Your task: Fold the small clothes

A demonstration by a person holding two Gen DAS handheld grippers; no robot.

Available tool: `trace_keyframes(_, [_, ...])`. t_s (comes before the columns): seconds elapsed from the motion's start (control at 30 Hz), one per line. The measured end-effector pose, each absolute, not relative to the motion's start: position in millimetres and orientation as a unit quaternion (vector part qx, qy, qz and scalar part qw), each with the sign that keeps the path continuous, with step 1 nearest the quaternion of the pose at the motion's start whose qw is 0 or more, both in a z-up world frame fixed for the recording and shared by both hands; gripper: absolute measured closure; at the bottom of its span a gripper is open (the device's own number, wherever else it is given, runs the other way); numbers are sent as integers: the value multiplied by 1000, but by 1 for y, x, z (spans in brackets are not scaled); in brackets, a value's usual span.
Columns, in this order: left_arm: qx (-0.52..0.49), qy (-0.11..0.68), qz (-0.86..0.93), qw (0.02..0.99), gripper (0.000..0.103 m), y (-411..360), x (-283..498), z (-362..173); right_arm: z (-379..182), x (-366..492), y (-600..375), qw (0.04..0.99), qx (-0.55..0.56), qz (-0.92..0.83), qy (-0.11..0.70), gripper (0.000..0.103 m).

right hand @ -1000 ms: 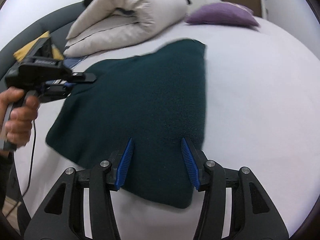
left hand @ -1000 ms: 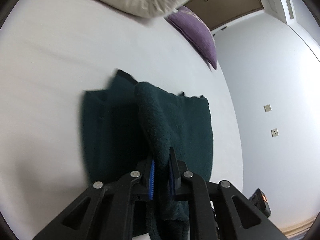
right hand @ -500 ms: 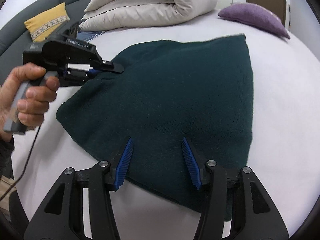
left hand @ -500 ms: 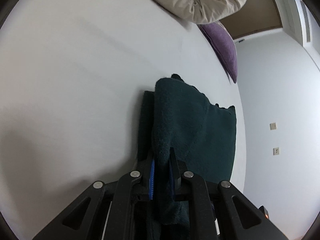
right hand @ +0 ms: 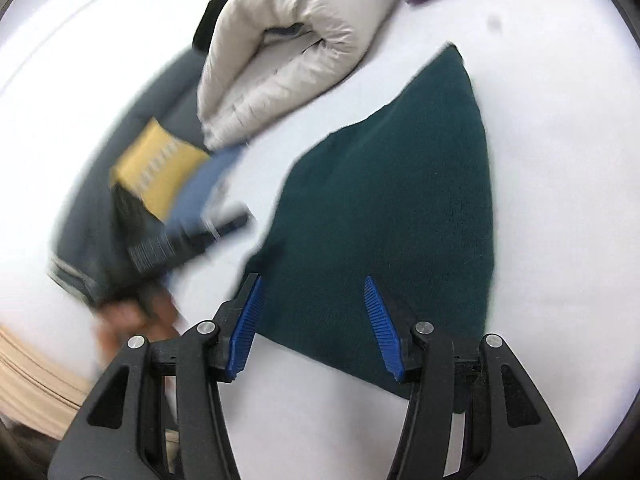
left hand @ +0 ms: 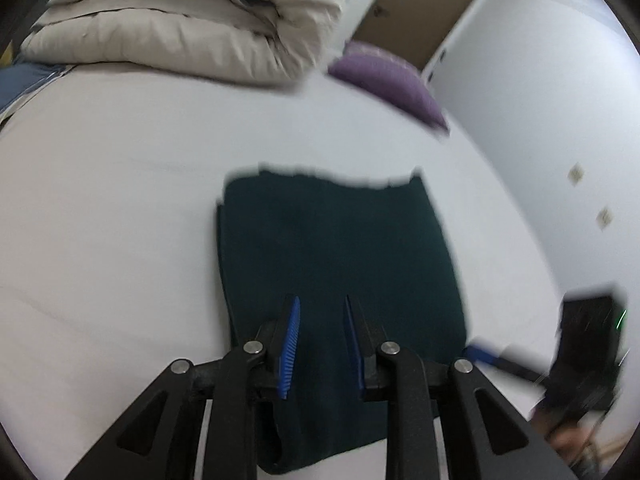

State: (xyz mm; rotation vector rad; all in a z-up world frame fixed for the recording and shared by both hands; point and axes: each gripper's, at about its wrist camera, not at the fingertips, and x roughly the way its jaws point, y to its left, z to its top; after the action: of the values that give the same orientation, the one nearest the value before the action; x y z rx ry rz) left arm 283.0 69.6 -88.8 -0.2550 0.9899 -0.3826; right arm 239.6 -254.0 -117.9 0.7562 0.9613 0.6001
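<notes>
The bed [left hand: 120, 200] carries all items under a plain white sheet. A rolled beige duvet [left hand: 192, 20] lies at its far end, with a purple cushion [left hand: 392, 84] beside it. A yellow cushion [right hand: 160, 164] rests against a grey headboard [right hand: 100, 216] off the sheet.

The dark green garment [left hand: 340, 248] lies flat on the bed in a roughly rectangular folded shape, with its near edge under both grippers. It appears to be thick knit or fleece: soft, light, limp and not fragile. It is likely to sag when lifted and to hold a crease poorly. The grip points judged best are the two near corners or the doubled near edge, taken through all layers so that the fold does not slide apart.

The left gripper [left hand: 320, 344] has just been opening; its jaws stand slightly apart above the garment with nothing pinched between them. The right gripper [right hand: 314, 324] stands half open over the near edge and holds nothing.
</notes>
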Motion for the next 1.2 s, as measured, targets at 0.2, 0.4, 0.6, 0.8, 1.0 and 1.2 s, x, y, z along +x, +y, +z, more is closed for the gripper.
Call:
trace_keyframes(0.2, [-162,484,-180,841,97,93,284,-133,-166,248,-271,730,386,275,492,64])
trace_keyframes(0.4, [-164,465,-218,842,97,102,273,-141,-176,243,-295,727,412,258,485,73])
trace_keyframes(0.6, [-168,453,-221,847,98,97,262,-141,-149,241,-269,718,403,304,479,70])
trace_keyframes(0.8, [-167,451,-231,846,98,99,260,-143,-177,240,-255,709,370,303,518,64])
trace_keyframes(1.0, [-172,452,-243,841,98,108,257,-141,-155,231,-286,722,352,293,518,64])
trace_keyframes(1.2, [-143,406,-205,879,49,115,252,-90,-111,266,-319,740,372,295,476,58])
